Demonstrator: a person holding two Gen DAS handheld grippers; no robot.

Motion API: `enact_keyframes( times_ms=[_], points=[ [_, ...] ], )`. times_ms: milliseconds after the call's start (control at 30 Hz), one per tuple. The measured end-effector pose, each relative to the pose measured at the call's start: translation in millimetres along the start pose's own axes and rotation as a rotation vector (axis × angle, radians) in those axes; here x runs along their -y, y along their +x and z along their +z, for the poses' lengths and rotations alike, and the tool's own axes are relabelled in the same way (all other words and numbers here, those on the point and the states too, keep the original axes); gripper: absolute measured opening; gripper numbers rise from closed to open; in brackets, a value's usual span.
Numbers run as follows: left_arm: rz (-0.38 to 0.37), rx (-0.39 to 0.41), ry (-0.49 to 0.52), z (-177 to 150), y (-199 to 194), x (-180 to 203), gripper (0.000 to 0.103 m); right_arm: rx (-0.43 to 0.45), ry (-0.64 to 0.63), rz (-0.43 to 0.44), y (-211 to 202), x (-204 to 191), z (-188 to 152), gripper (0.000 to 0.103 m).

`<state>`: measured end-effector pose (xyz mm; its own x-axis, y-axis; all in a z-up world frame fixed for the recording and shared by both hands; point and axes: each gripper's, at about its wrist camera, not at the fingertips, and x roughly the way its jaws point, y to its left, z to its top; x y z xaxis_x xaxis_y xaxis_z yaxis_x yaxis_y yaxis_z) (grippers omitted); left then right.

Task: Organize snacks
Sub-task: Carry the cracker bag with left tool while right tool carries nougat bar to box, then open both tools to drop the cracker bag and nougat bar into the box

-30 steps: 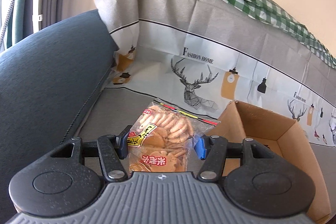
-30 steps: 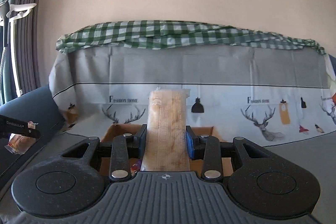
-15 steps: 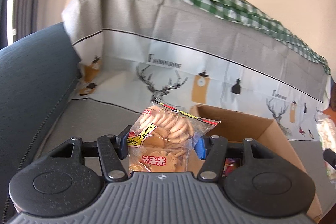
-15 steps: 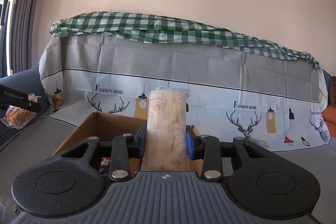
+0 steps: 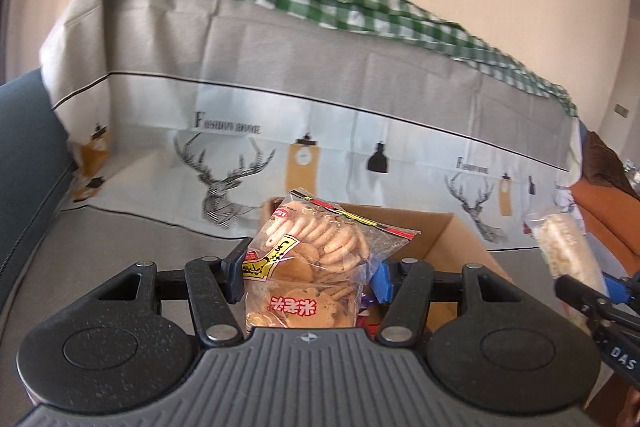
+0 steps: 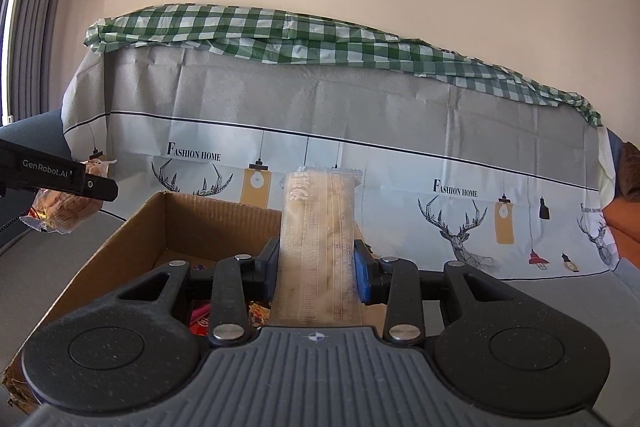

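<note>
My left gripper (image 5: 308, 273) is shut on a clear bag of round biscuits (image 5: 312, 267) with yellow and red print, held above the near edge of an open cardboard box (image 5: 460, 247). My right gripper (image 6: 316, 263) is shut on a long clear pack of crackers (image 6: 318, 239), held upright over the same box (image 6: 132, 243). Colourful snack packets (image 6: 256, 313) lie inside the box. The right gripper with its pack (image 5: 568, 255) shows at the right of the left wrist view. The left gripper with its bag (image 6: 60, 203) shows at the left of the right wrist view.
The box sits on a sofa seat covered by a grey and white deer-print cloth (image 6: 460, 187). A green checked cloth (image 6: 280, 35) lies along the sofa back. A dark blue armrest (image 5: 24, 155) is at the left, an orange cushion (image 5: 600, 211) at the right.
Both grippers have moved toward the box with their snacks still held; the left one has swung right, and the box is now in front of and below both.
</note>
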<state>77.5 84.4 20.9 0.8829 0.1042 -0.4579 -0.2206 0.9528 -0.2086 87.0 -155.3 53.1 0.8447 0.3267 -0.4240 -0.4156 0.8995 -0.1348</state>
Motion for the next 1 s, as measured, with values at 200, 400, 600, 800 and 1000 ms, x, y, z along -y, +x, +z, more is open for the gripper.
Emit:
enact_keyframes(
  times_ms=[200, 400, 600, 800, 1000],
  points=[
    [-0.046, 0.004, 0.027, -2, 2, 12, 0.064, -0.011, 0.001, 0.001, 5, -2, 0, 0.038],
    [-0.063, -0.009, 0.039, -4, 5, 18, 0.064, -0.013, -0.02, 0.012, 6, -8, 1, 0.038],
    [-0.07, -0.019, 0.037, -5, 7, 19, 0.064, -0.019, -0.027, 0.012, 7, -10, 1, 0.038],
    [-0.074, -0.022, 0.032, -6, 8, 20, 0.064, -0.025, -0.029, 0.012, 8, -10, 2, 0.038],
    [-0.09, -0.016, 0.026, -6, 7, 21, 0.064, -0.03, -0.037, 0.016, 10, -11, 1, 0.038]
  ],
)
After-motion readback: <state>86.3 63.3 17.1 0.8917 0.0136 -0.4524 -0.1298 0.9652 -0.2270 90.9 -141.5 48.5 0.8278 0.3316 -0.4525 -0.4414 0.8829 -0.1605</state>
